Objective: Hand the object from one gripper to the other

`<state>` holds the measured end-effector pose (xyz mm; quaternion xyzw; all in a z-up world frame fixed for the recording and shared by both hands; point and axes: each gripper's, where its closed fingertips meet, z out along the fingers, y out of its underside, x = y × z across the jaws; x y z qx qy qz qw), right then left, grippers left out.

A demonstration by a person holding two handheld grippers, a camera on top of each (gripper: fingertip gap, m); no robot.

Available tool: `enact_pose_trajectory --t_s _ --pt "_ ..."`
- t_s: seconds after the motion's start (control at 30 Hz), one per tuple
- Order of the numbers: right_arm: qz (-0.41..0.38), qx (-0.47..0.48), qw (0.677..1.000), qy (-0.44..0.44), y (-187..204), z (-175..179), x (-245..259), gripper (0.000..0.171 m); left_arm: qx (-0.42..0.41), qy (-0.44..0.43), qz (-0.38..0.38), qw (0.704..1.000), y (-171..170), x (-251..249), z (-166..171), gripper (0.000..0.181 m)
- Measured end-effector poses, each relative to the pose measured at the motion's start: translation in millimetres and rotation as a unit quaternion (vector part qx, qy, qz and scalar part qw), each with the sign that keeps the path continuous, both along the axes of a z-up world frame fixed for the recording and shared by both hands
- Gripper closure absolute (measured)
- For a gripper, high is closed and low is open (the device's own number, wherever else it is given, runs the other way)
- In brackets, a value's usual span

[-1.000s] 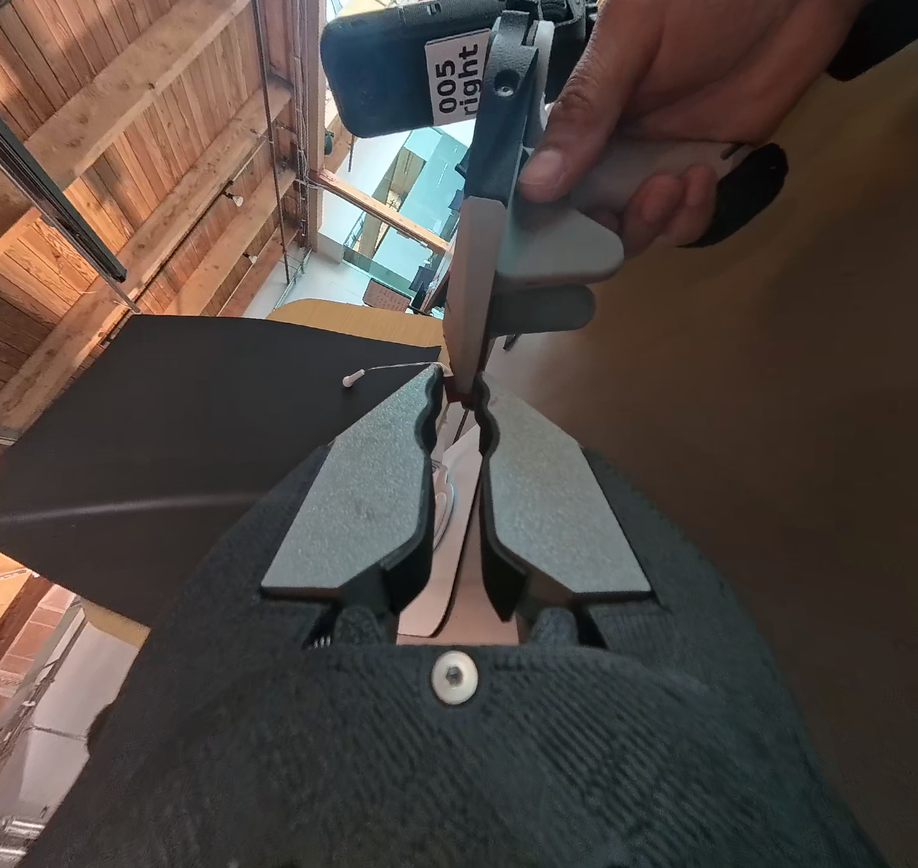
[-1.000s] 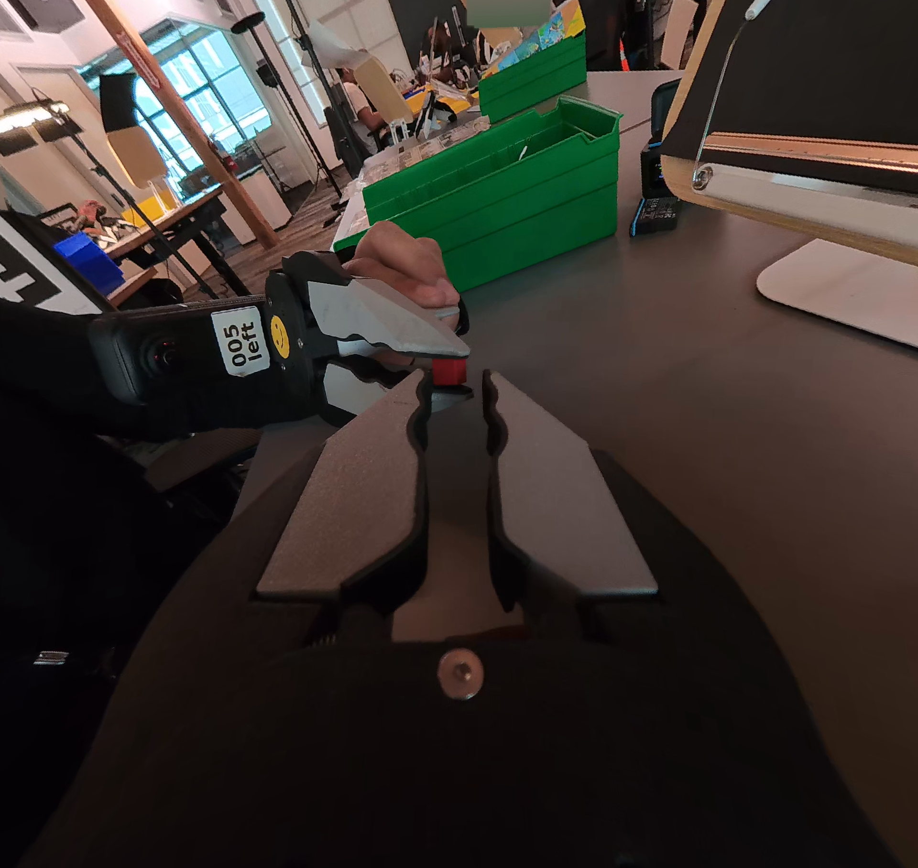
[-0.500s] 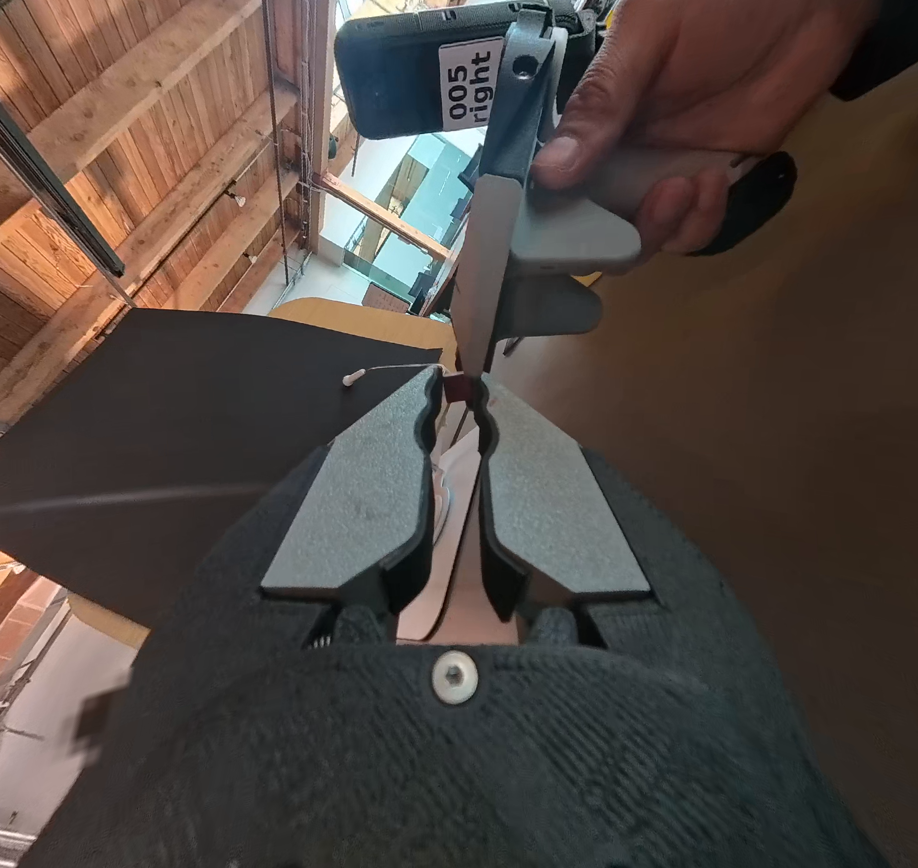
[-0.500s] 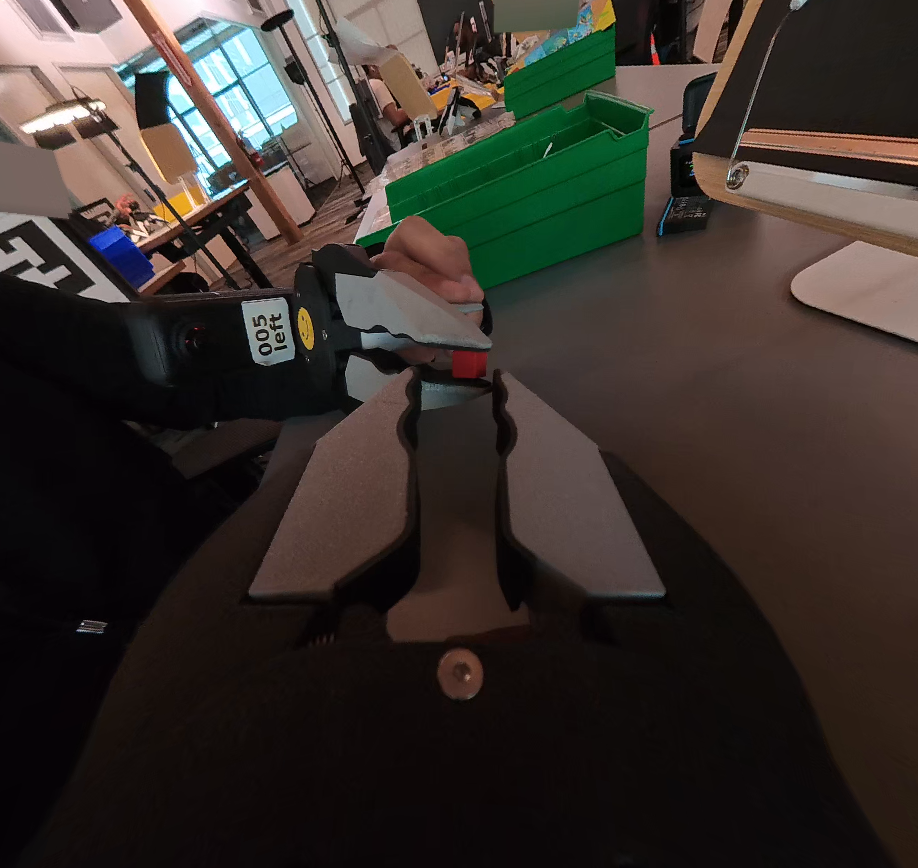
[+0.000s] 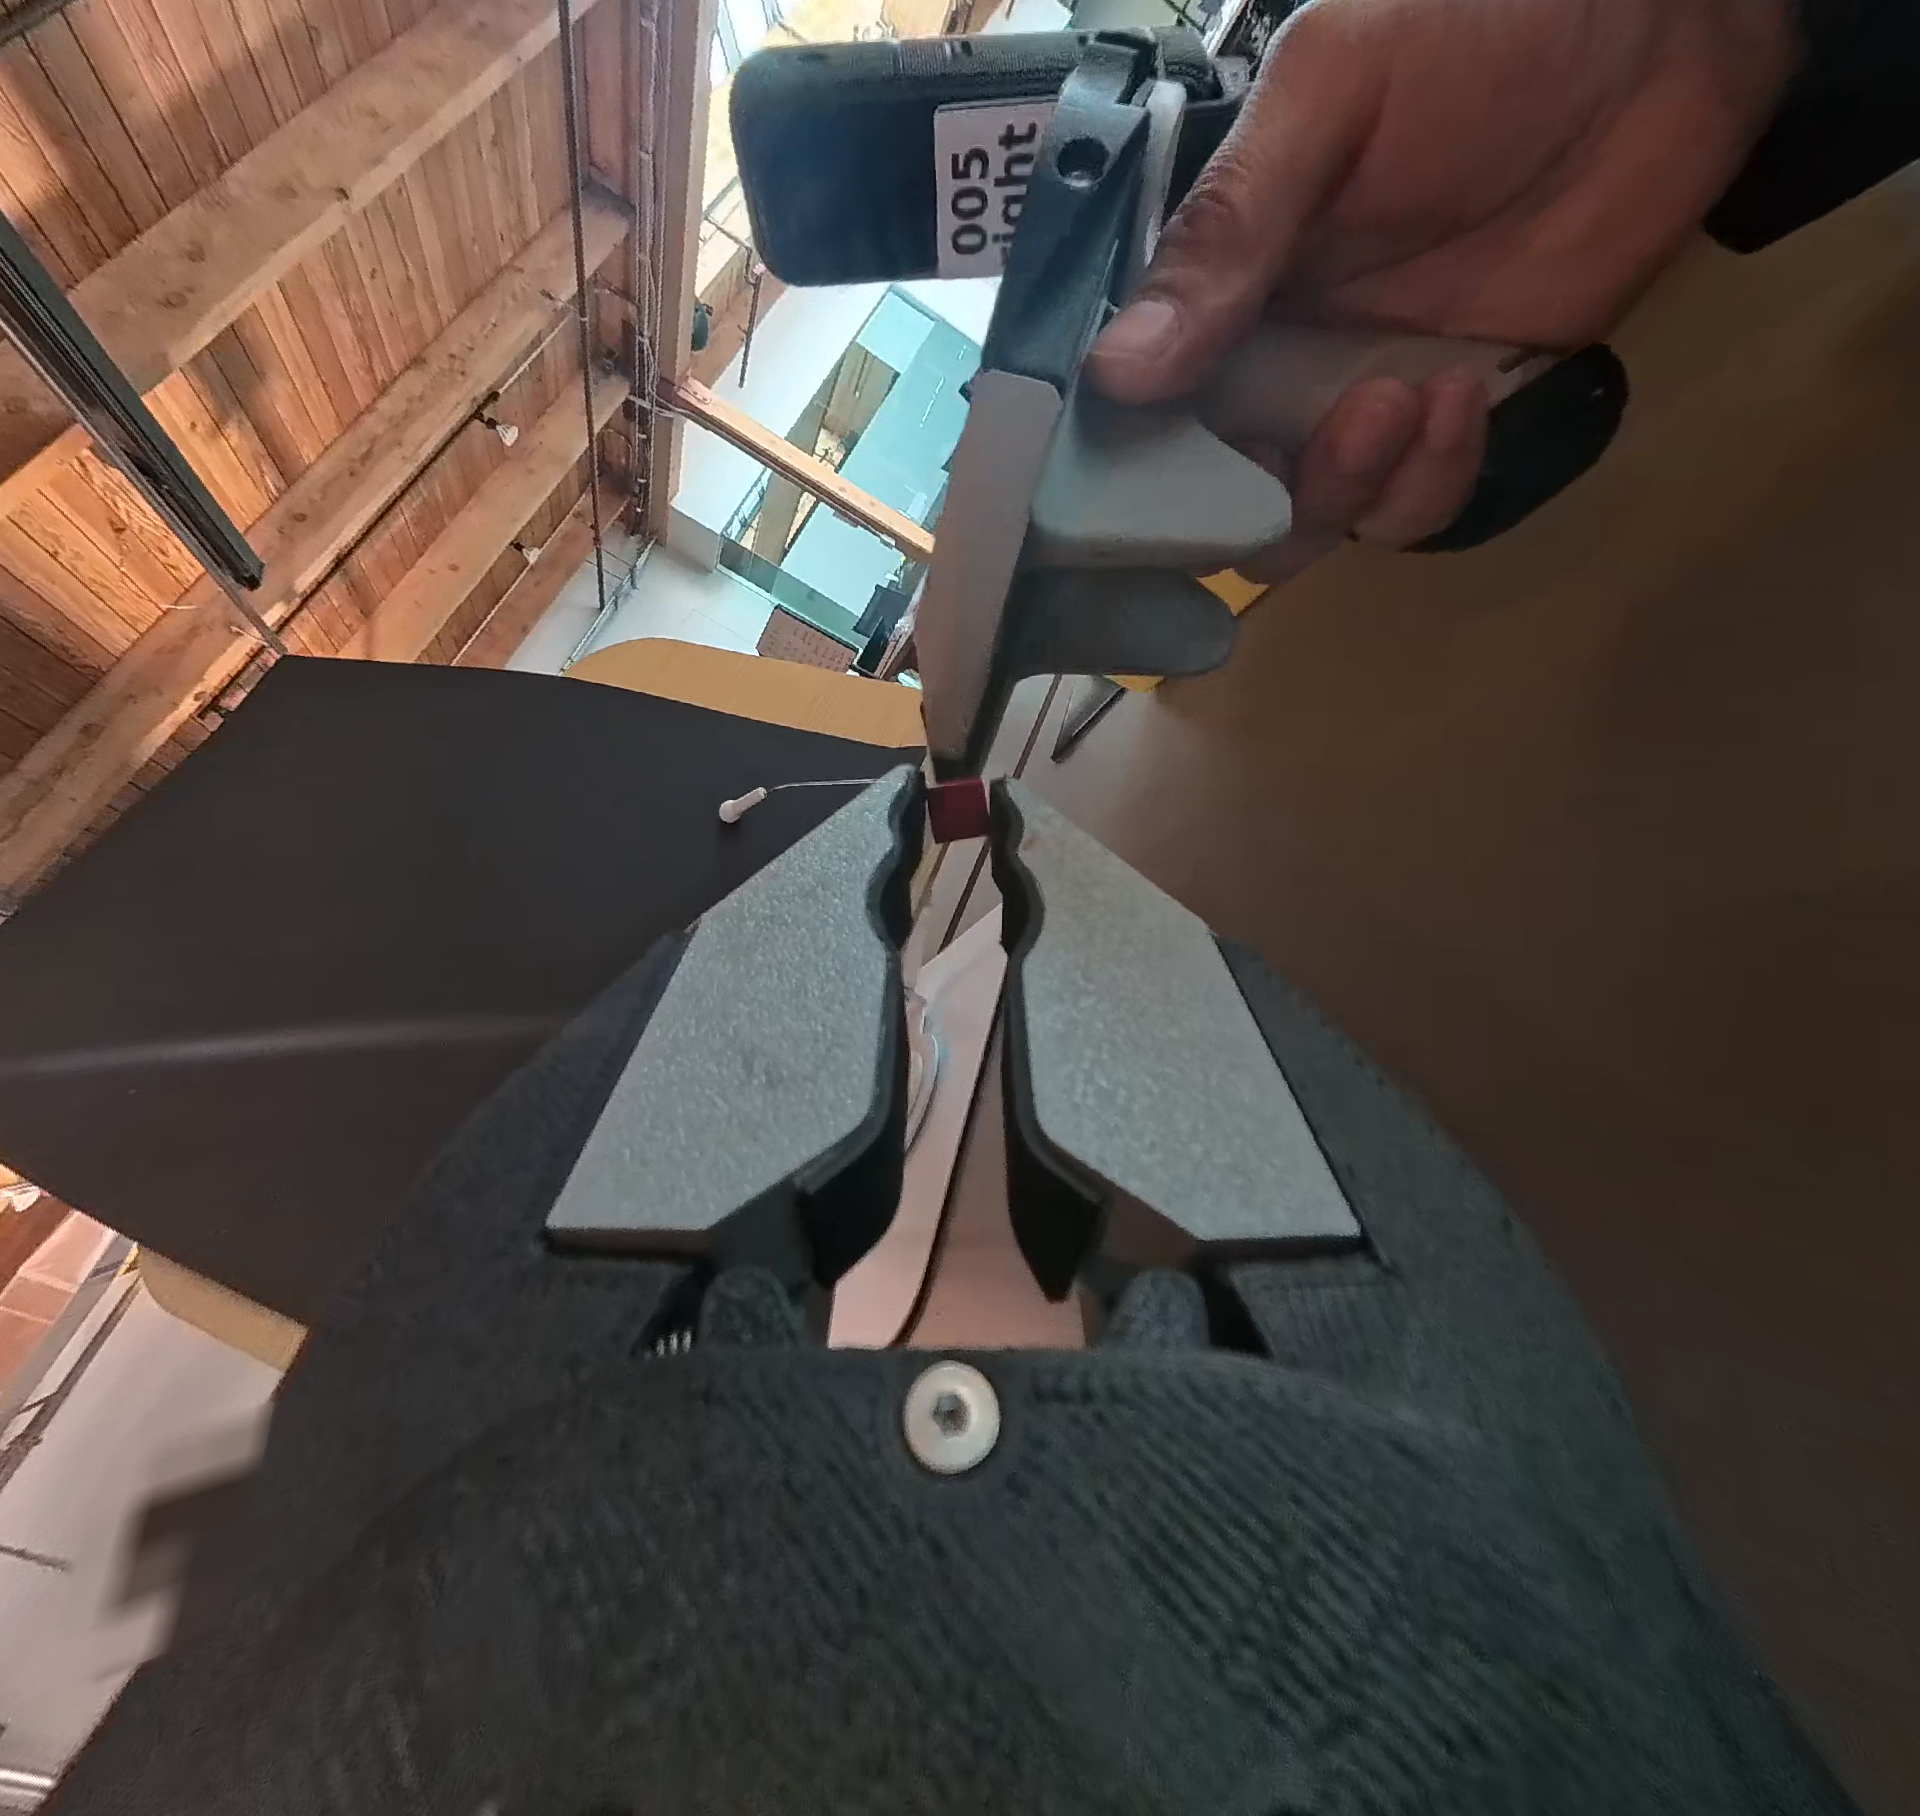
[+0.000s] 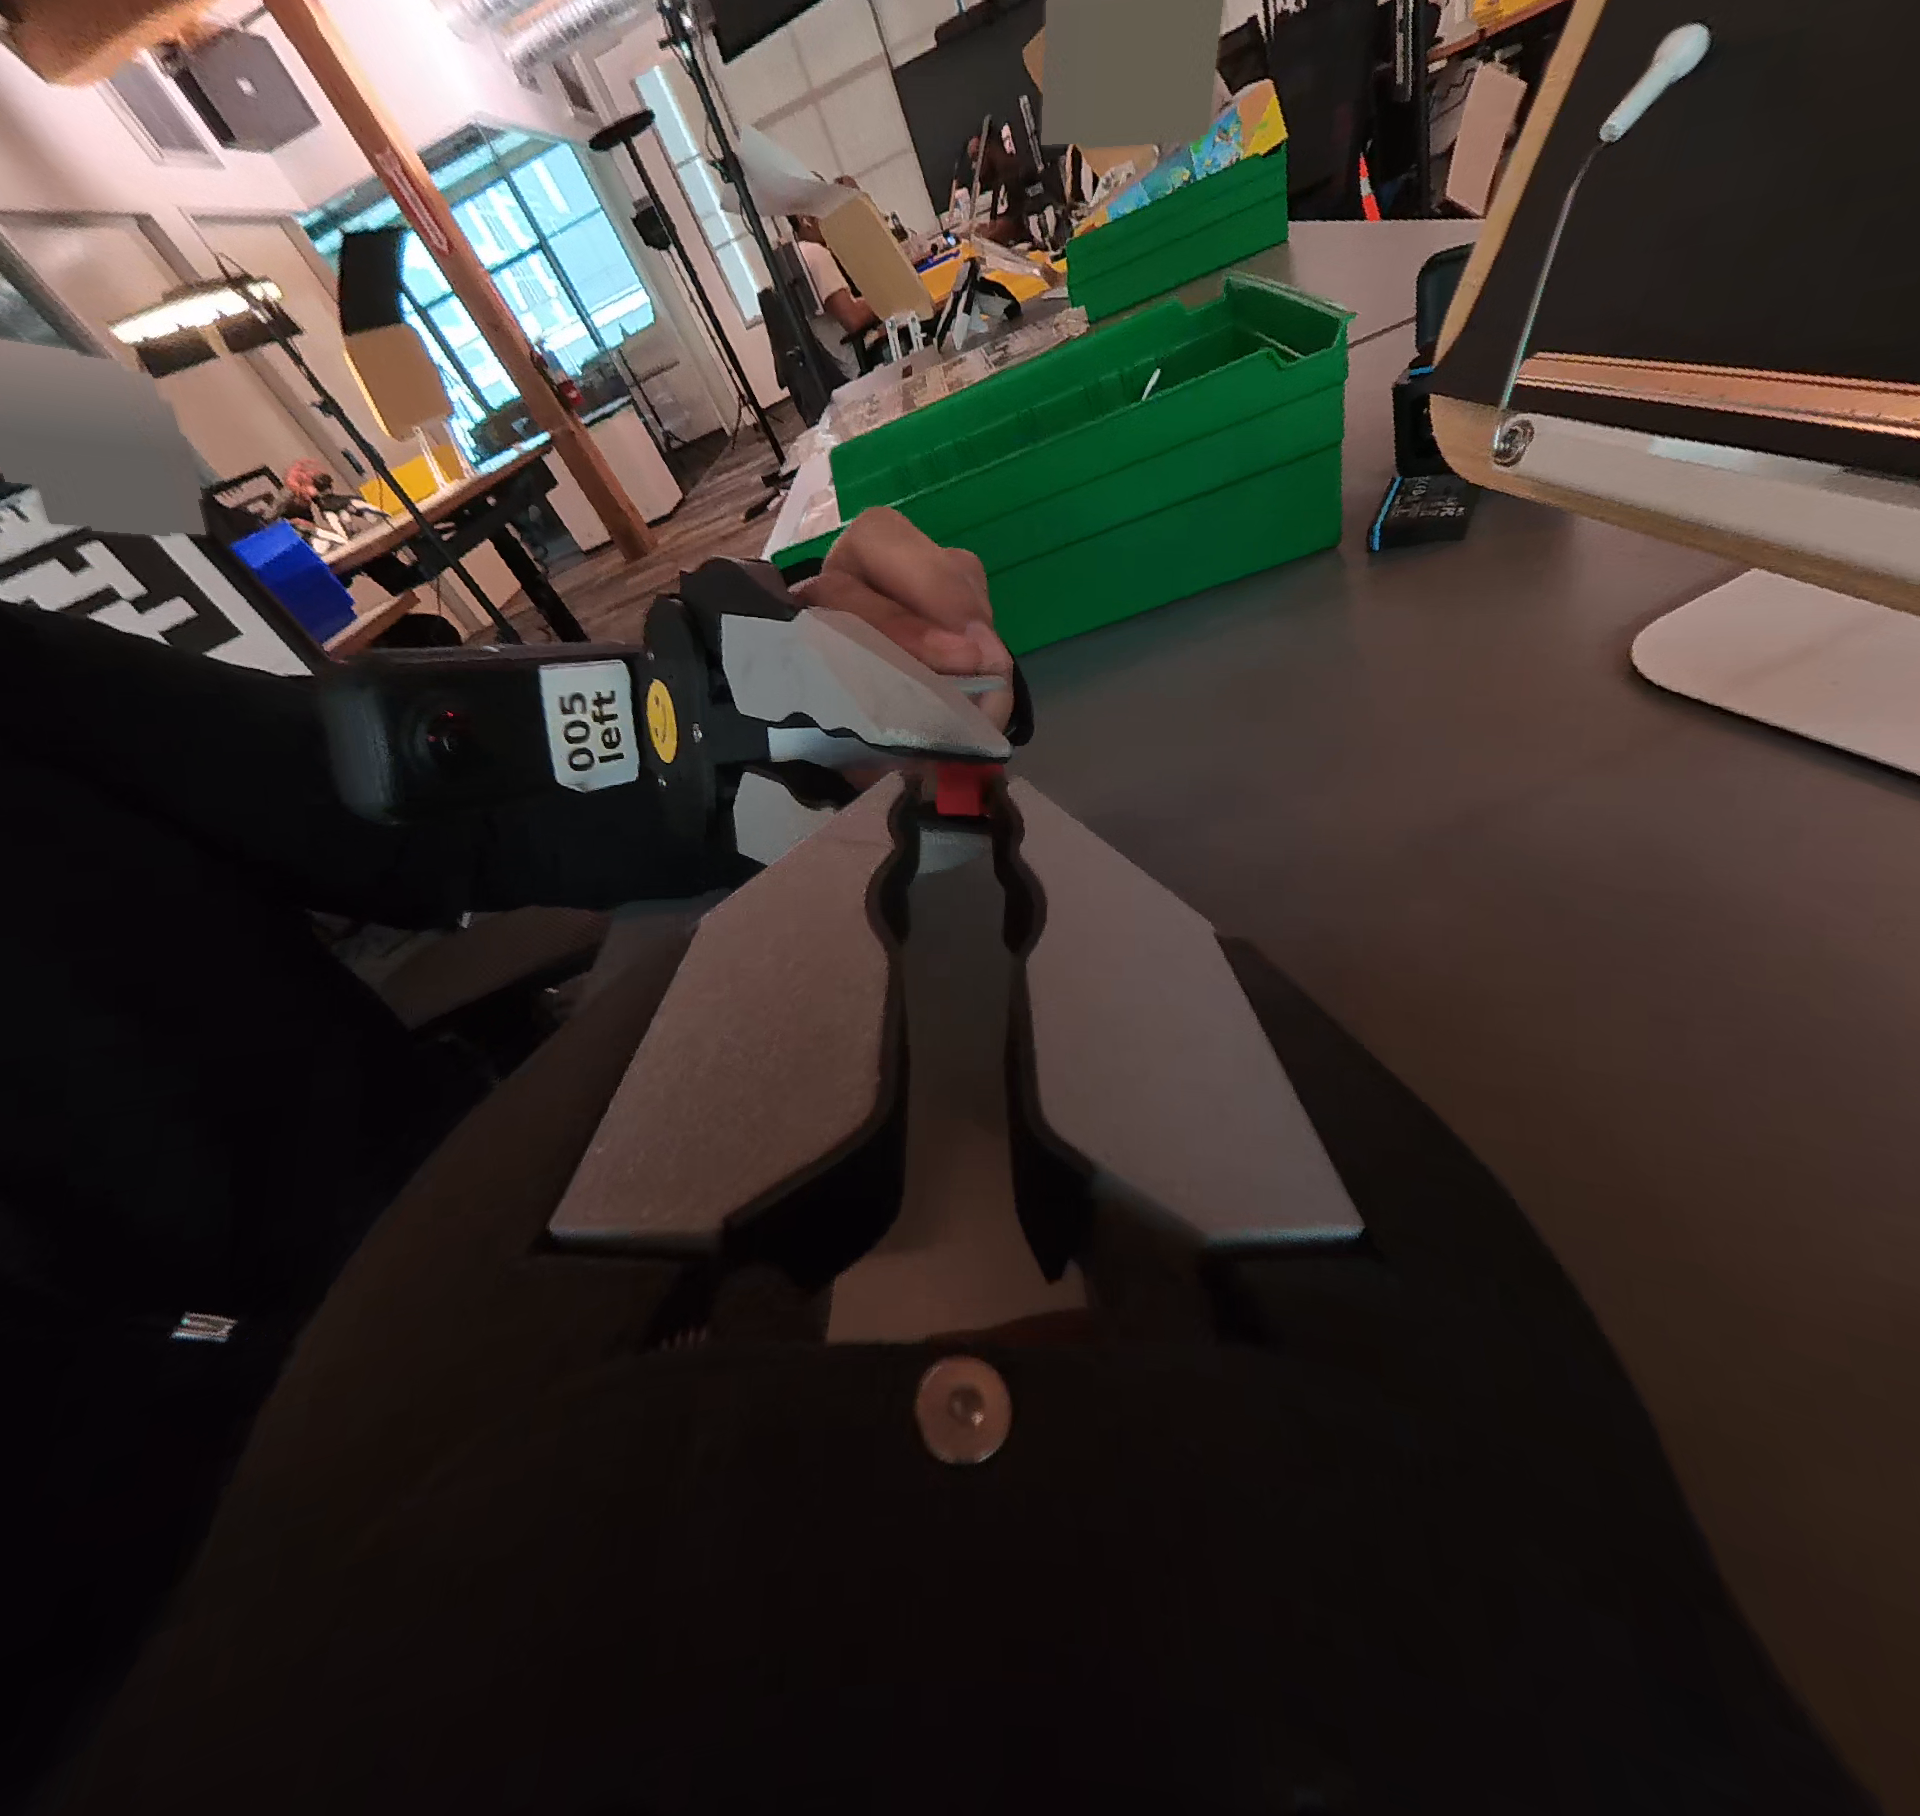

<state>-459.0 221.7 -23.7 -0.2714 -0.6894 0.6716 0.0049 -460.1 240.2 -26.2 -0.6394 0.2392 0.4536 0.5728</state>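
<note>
A small red cube (image 5: 956, 812) sits between the fingertips of my left gripper (image 5: 956, 798), which is shut on it and holds it above the table. My right gripper (image 5: 951, 764), held by a hand, comes down from above with its tips at the cube's top. In the right wrist view the cube (image 6: 958, 792) lies between the tips of my right gripper (image 6: 951, 800), whose jaws stand narrowly apart on either side of it. My left gripper (image 6: 982, 790) reaches in from the left, one finger above the cube and one below.
The grey table (image 6: 1455, 935) stretches ahead and to the right. Stacked green bins (image 6: 1091, 478) stand at the back. A black wood-edged panel (image 6: 1714, 208) on a white base (image 6: 1787, 665) is at the right, with a small black device (image 6: 1418, 488) beside it. My left and right fingertips are right by each other.
My right gripper has moved onto the cube and its jaws have narrowed around it. My left gripper has kept its hold and barely moved.
</note>
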Motion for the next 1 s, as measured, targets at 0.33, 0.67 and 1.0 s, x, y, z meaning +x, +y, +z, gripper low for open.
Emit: enact_pose_trajectory --t_s 0.33,0.67,1.0 --pt "0.000 0.027 1.000 -0.004 -5.8 -10.5 -1.1 0.158 -0.008 0.004 -0.007 1.000 1.5 2.9 -3.5 0.172" --pt "-0.011 0.016 1.000 -0.002 1.2 -4.8 -3.5 0.158 -0.005 -0.002 -0.001 1.000 0.6 0.4 -2.4 0.172" --pt "-0.012 0.042 0.999 0.016 -3.4 -8.1 -2.3 0.162 -0.009 -0.009 -0.006 1.000 0.4 1.2 -4.1 0.172"
